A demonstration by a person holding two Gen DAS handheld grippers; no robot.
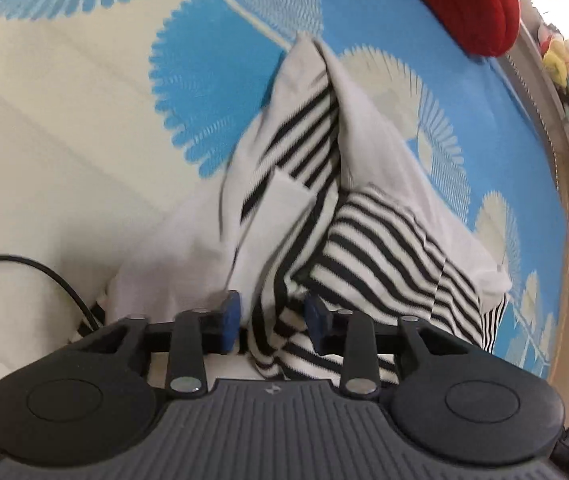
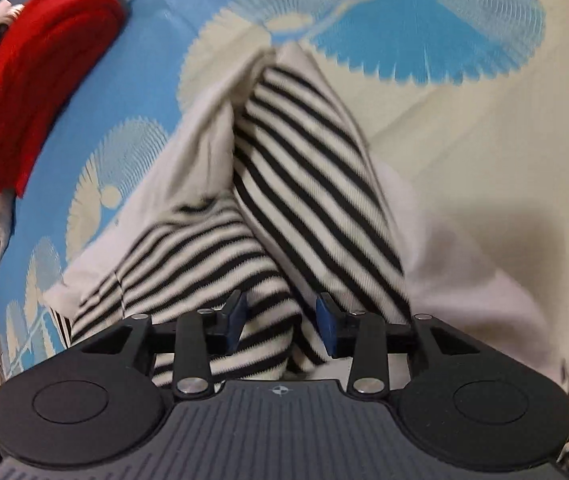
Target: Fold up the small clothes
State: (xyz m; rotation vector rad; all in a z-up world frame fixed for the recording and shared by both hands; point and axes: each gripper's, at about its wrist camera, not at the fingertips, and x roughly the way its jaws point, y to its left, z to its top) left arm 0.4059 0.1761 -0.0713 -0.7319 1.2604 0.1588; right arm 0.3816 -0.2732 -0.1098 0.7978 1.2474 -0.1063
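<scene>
While the striped garment [image 1: 384, 240] lies crumpled on the blue-and-cream bedspread [image 1: 64, 120], its shape is lost in folds and blur. Left tongs [image 1: 272, 322] and right tongs [image 2: 282, 322] stand partly parted, cloth between, pads not pressing. A red item [image 2: 32, 80] is cut off.

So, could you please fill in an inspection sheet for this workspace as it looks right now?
Surface: bedspread, blue and cream fan pattern.
Job's things: striped garment, black and white with plain white parts, crumpled in a peaked heap.
Clutter: red knit at the bed's edge; pale fabric beside it.
Grippers: left tool and right tool both open, striped cloth lying between the pads, not pinched.
Cables: black cable on the bedspread.
Surroundings: soft toys on a ledge beyond the bed.
</scene>
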